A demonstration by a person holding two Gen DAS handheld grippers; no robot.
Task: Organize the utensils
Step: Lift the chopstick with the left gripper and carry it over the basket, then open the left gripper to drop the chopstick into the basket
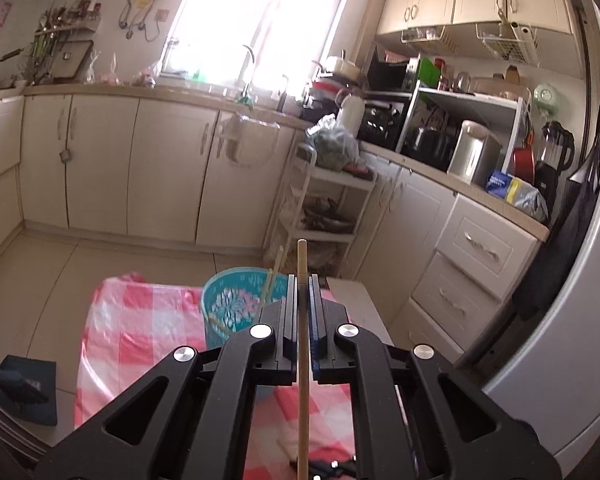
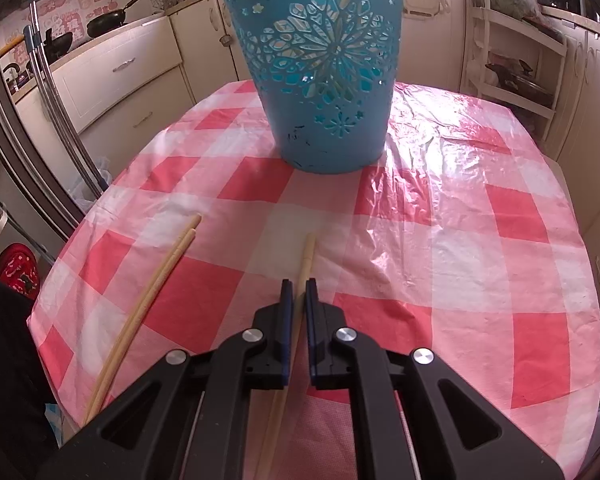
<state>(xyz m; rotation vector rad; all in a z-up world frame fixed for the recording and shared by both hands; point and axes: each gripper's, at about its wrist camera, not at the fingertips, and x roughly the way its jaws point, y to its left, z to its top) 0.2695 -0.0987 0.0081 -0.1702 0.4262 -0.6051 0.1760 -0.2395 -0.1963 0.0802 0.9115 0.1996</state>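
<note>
Chopsticks are the items under organisation, and the receiving vessel, a blue perforated basket [image 2: 320, 68], is standing upright toward the far side of the desk [image 2: 480, 240] on its pink checked plastic cover. The basket is looking light and thin-walled; a knock at the rim is likely to tip it, so entry from above is advisable. In the left wrist view one chopstick in the basket [image 1: 270, 284] is already leaning against its inner wall.

Left gripper [image 1: 302, 300] is carrying a held chopstick [image 1: 302, 360] clear above the desk, jaws closed tight on the shaft with a short length projecting ahead of them and the rest trailing back.

Right gripper [image 2: 299, 292] is sitting low over the desk, jaws closed narrowly about a second chopstick [image 2: 306, 256] that is lying flat on the cover; whether the pads are actually pinching it cannot be confirmed.

A loose pair of chopsticks [image 2: 156, 280] is lying side by side, touching, toward the left edge of the desk.

Handling judgement: these sticks are appearing stiff, very light, smooth and round, so they are liable to roll or pivot in the grip. Taking hold near mid-length, square across the shaft, is giving best control.
</note>
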